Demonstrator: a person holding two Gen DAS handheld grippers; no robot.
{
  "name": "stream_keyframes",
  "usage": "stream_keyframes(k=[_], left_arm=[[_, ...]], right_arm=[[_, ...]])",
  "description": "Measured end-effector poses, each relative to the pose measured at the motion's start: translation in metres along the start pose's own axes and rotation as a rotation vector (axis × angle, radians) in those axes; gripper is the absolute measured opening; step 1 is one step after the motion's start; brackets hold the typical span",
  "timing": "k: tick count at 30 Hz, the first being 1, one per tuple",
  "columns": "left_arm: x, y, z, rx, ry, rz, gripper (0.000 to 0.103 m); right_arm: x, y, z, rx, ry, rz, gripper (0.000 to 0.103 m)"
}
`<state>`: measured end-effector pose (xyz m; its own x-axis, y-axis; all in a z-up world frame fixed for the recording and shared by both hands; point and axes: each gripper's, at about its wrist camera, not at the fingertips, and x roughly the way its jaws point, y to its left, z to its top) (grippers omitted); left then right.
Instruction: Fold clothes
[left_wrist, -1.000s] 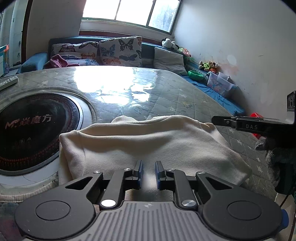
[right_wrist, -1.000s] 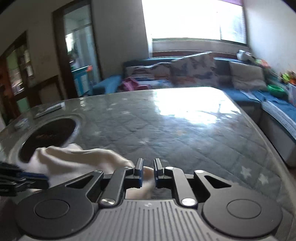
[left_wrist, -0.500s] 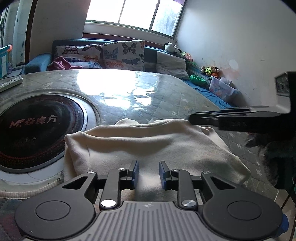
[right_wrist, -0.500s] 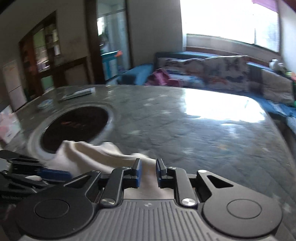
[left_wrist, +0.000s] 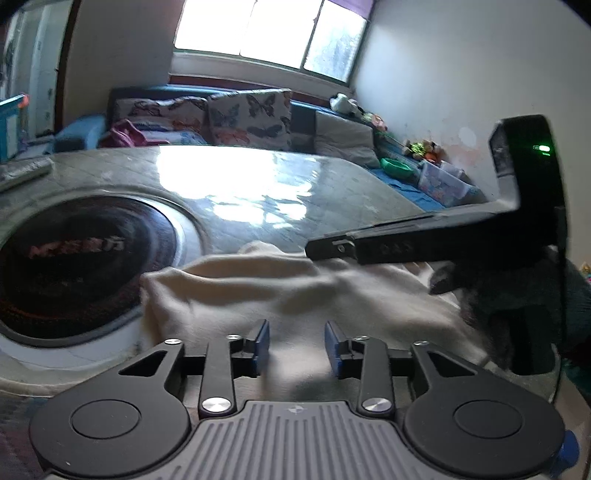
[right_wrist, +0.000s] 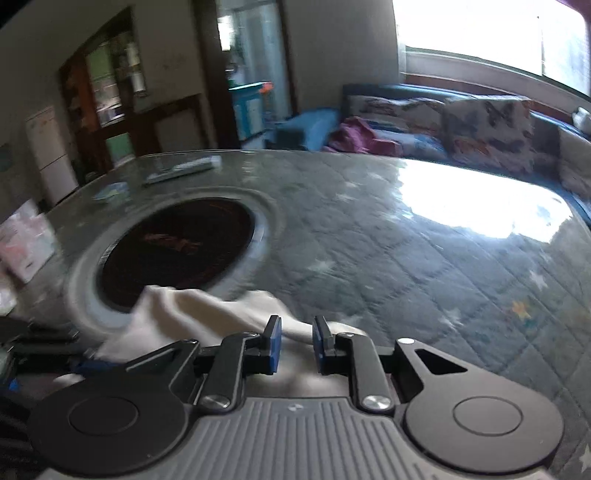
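Both our left claw (left_wrist: 295, 345) and right claw (right_wrist: 295, 343) are spreading, pinching nothing; the cream cloth (left_wrist: 280, 291) just ahead could snag a finger and unfold.

Reddish lettering on dark round cooktop (left_wrist: 74, 266) in table, blurred; last character "方" legible.
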<state>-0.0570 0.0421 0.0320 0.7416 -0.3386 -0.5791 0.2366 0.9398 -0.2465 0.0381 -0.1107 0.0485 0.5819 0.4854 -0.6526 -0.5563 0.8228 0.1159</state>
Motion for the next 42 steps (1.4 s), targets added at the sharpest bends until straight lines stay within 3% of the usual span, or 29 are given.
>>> stream_keyframes(k=[4, 11, 18, 23, 30, 33, 40, 42], left_arm=[[-0.002, 0.009, -0.003, -0.03, 0.008, 0.02, 0.038], [-0.004, 0.017, -0.008, -0.061, 0.011, 0.018, 0.039], [-0.009, 0.022, -0.008, -0.089, 0.0, 0.015, 0.041], [-0.012, 0.02, -0.012, -0.102, -0.001, 0.013, 0.041], [-0.017, 0.021, -0.015, -0.107, -0.003, 0.008, 0.042], [-0.018, 0.021, -0.013, -0.105, -0.002, 0.008, 0.043], [-0.024, 0.023, -0.003, -0.105, -0.03, 0.028, 0.048], [-0.024, 0.024, 0.002, -0.104, -0.041, 0.038, 0.048]], right_arm=[[0.012, 0.017, 0.004, -0.049, 0.023, 0.041, 0.024], [0.044, 0.023, 0.015, -0.056, 0.053, 0.022, 0.024], [0.031, 0.036, 0.022, -0.106, 0.026, 0.074, 0.028], [0.051, 0.049, 0.023, -0.156, 0.057, 0.077, 0.032], [0.066, 0.049, 0.032, -0.128, 0.055, 0.092, 0.038], [0.054, 0.045, 0.033, -0.126, 0.031, 0.091, 0.048], [0.0, 0.028, 0.015, -0.126, -0.032, 0.018, 0.086], [-0.011, 0.023, 0.006, -0.121, -0.037, -0.006, 0.09]])
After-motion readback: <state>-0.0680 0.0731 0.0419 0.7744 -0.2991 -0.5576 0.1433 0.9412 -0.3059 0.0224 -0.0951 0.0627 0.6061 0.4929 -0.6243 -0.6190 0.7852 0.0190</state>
